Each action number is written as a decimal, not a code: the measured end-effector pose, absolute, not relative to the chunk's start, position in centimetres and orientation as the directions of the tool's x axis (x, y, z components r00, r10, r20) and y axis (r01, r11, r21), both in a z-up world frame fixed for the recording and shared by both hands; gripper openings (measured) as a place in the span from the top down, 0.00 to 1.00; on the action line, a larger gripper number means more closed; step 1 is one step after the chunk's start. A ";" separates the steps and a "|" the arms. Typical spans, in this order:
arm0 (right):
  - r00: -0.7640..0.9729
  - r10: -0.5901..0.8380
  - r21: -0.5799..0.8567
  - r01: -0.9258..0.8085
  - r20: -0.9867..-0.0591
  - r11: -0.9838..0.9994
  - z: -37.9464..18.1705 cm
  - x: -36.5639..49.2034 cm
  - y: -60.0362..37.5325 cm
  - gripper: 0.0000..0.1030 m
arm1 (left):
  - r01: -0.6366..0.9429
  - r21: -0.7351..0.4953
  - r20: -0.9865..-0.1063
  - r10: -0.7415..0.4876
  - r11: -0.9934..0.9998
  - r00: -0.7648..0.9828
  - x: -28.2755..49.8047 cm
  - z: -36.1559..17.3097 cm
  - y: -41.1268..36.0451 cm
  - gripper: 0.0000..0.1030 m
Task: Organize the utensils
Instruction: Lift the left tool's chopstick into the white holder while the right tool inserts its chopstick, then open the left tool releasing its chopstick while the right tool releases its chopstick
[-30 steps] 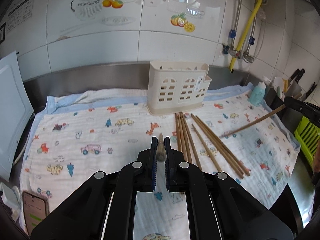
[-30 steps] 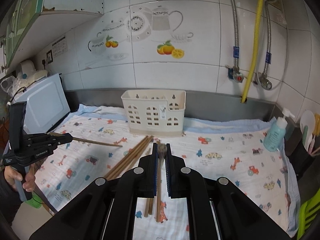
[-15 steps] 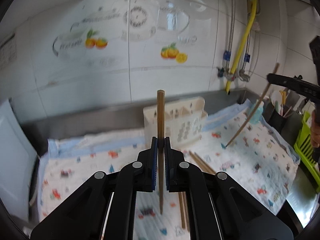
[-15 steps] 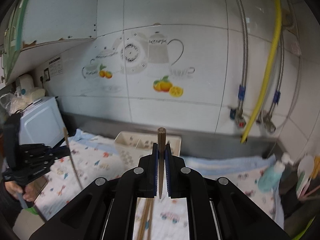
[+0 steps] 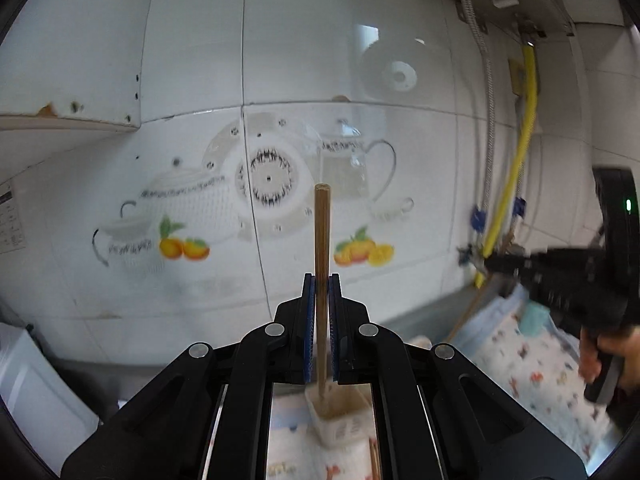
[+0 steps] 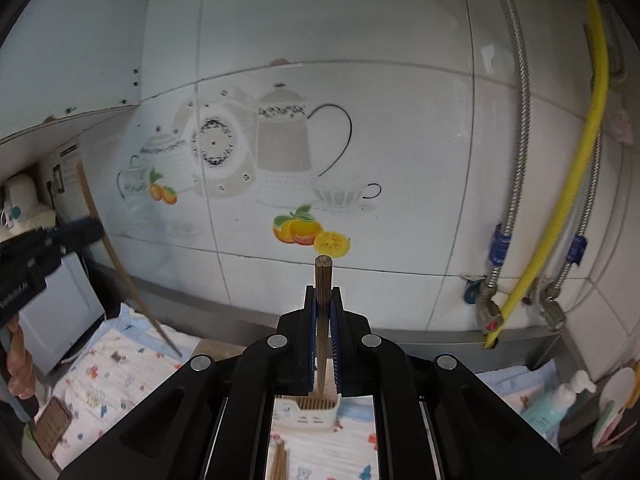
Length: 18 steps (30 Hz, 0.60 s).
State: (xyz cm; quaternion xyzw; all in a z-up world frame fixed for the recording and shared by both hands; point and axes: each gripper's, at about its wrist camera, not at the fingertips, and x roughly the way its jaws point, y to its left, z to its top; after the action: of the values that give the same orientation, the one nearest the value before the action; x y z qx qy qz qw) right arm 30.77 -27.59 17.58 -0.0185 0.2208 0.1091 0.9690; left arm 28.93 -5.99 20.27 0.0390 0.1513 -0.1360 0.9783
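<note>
Left wrist view looks along the left gripper (image 5: 321, 280), whose jaws are clamped on a pale wooden chopstick (image 5: 321, 248) that stands upright between the blue pads, its blunt top well above the fingertips and its lower end hanging over the cream utensil holder (image 5: 340, 420), seen blurred below between the gripper's arms; whether the tip touches the holder cannot be told; beside the holder a few more chopsticks (image 5: 374, 460) lie on the printed cloth (image 5: 540, 372) that covers the tabletop; at the right edge of this view the other gripper shows as a dark blurred shape held in a hand (image 5: 612, 354), with a thin stick slanting down from it toward the cloth; behind everything is the white tiled wall (image 5: 200, 60) with its teapot and orange pictures, and a yellow hose (image 5: 516, 168) runs down it on the right; right wrist view shows the right gripper (image 6: 323, 296) with its jaws pressed together on a darker chopstick (image 6: 323, 280), also upright, its lower tip above the slotted top of the utensil holder (image 6: 308, 412); loose chopsticks (image 6: 280, 460) lie on the cloth just in front of the holder; a blue-green pump bottle (image 6: 556, 400) stands at the far right of the tabletop
</note>
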 end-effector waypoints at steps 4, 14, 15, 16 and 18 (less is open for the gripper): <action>0.868 0.199 0.015 -0.216 -0.455 0.976 16.2 32.8 -27.3 0.94 | 0.273 -0.002 -0.328 -0.258 0.962 0.909 31.4 19.1 -6.4 0.95; 0.830 0.189 0.002 -0.221 -0.525 0.975 12.1 33.8 -26.6 0.93 | 0.266 -0.079 -0.455 -0.273 0.961 0.848 34.6 13.3 -6.1 0.95; 0.826 0.188 0.003 -0.220 -0.531 0.975 11.8 33.8 -26.7 0.93 | 0.266 -0.081 -0.467 -0.272 0.961 0.841 34.7 12.8 -6.1 0.95; 0.822 0.190 0.008 -0.220 -0.536 0.975 11.5 33.7 -26.7 0.93 | 0.264 -0.080 -0.478 -0.270 0.961 0.836 34.8 12.4 -6.1 0.95; 0.820 0.188 0.006 -0.219 -0.541 0.976 11.2 33.6 -26.8 0.93 | 0.267 -0.084 -0.490 -0.273 0.960 0.828 35.0 11.9 -6.0 0.95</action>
State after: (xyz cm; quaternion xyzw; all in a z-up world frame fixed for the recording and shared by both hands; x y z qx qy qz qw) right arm 33.59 -26.78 11.19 -0.0282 0.2808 0.1067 0.9534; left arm 34.95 -6.01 11.89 -0.0059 0.2570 -0.1411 0.9560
